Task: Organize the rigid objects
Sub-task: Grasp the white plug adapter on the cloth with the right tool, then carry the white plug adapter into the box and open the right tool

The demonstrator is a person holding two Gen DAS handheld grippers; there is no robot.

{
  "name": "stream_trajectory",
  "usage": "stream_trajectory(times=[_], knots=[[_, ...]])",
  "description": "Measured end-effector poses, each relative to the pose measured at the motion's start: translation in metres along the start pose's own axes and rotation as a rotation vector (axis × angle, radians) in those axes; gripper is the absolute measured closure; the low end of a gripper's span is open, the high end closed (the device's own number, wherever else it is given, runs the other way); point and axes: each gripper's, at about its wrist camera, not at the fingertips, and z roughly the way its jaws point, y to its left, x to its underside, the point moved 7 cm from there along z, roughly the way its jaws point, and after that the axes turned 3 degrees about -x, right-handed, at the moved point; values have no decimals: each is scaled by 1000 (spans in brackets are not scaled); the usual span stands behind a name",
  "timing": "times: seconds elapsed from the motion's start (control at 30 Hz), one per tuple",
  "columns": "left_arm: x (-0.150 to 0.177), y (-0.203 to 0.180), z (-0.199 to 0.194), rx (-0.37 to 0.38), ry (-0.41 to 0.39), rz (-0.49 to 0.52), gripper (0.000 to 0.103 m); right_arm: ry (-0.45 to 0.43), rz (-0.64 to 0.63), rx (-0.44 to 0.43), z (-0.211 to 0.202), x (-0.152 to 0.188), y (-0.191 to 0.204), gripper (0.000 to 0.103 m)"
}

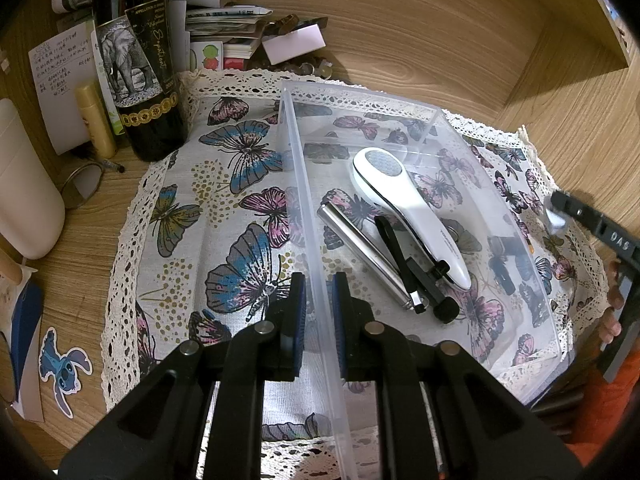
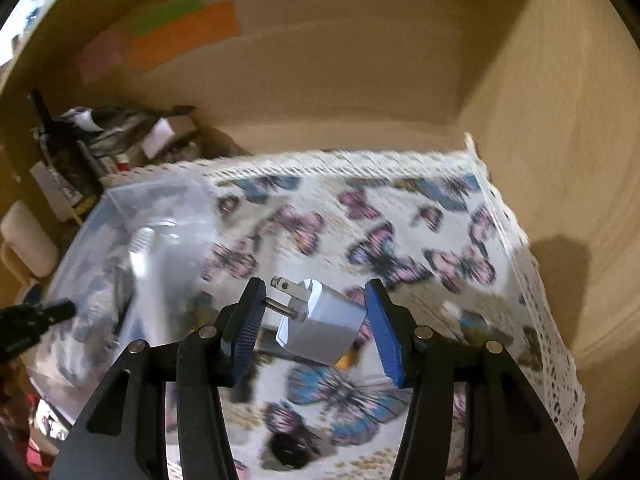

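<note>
A clear plastic bin (image 1: 304, 184) stands on a butterfly-print cloth (image 1: 224, 200). Inside lie a white handheld device (image 1: 404, 204), a silver metal rod (image 1: 360, 248) and a black clamp tool (image 1: 416, 280). My left gripper (image 1: 319, 312) is shut on the bin's near left wall. My right gripper (image 2: 316, 324) is shut on a white plug adapter (image 2: 324, 326) with metal prongs, held above the cloth (image 2: 400, 216) to the right of the bin (image 2: 120, 240). The right gripper also shows at the far right of the left wrist view (image 1: 576, 216).
A dark wine bottle (image 1: 140, 60), a yellow tube (image 1: 96, 120), a white cylinder (image 1: 24, 200), papers and small clutter (image 1: 224, 20) crowd the back left. Wooden walls (image 2: 560, 120) enclose the back and right. A small black object (image 2: 288, 452) lies on the cloth below the right gripper.
</note>
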Motion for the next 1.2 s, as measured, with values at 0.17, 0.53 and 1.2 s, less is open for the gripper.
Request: stream_trajectory(times=[0.17,0.53,1.2], knots=[[0,1,0,0,0,0,91,-38,-81,-68,-3,-18,39,55],[0,1,0,2,-1,3,91,-9,-255,-222,16,-26,124,55],[0,2,0,4,0,1,90,144,-344,-258,55,-6,163,54]])
